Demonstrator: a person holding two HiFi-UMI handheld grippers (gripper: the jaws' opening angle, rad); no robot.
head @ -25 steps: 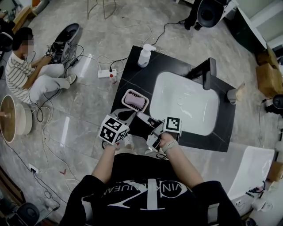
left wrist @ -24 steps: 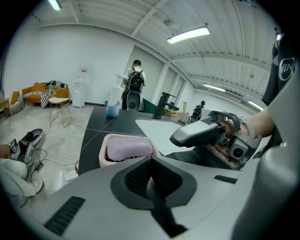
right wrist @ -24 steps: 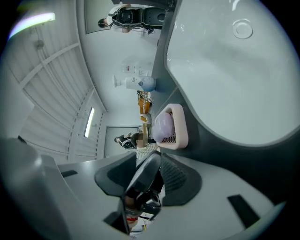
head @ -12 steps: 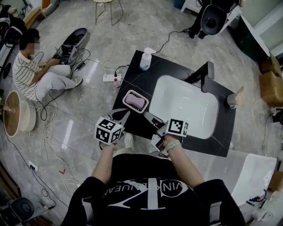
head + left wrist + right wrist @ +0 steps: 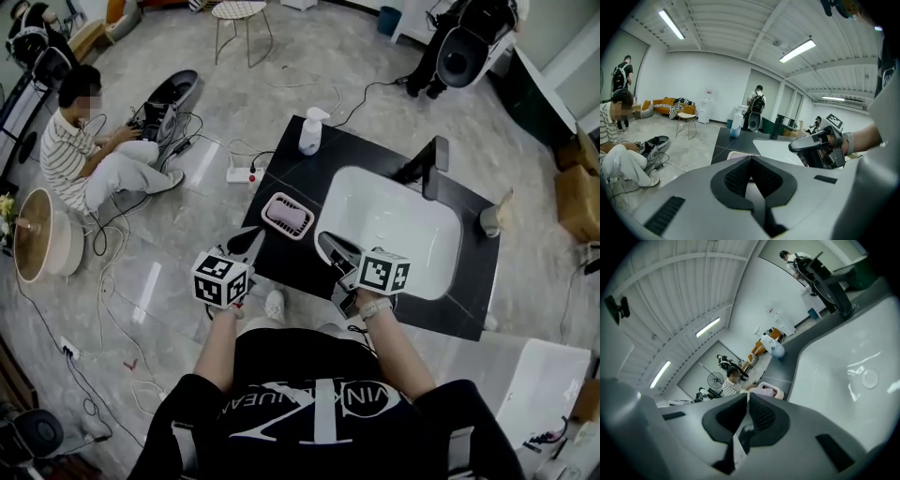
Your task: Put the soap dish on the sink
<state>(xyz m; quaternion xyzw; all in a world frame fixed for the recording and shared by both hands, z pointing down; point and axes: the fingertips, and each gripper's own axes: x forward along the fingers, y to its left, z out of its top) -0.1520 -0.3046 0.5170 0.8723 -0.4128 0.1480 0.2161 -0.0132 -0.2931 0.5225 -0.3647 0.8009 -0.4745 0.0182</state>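
The pale pink soap dish (image 5: 287, 215) with a pink bar in it lies on the black counter (image 5: 281, 258), just left of the white sink basin (image 5: 394, 230). Neither gripper touches it. My left gripper (image 5: 247, 240) hovers at the counter's front left edge, short of the dish, jaws shut and empty. My right gripper (image 5: 326, 241) hangs over the basin's front left corner, rolled on its side, shut with nothing between the pads. The dish (image 5: 767, 391) shows just beyond the jaws in the right gripper view. In the left gripper view, the dish (image 5: 735, 153) peeks out past the shut tips.
A black faucet (image 5: 427, 165) stands behind the basin, a soap dispenser (image 5: 310, 130) at the counter's far left corner, a cup (image 5: 489, 220) at the right. A seated person (image 5: 89, 155), cables and a power strip (image 5: 241, 173) lie on the floor to the left.
Both grippers have risen and drawn back from the dish, which stays on the counter. The right gripper's jaws have shut and it has rolled and shifted right toward the basin.
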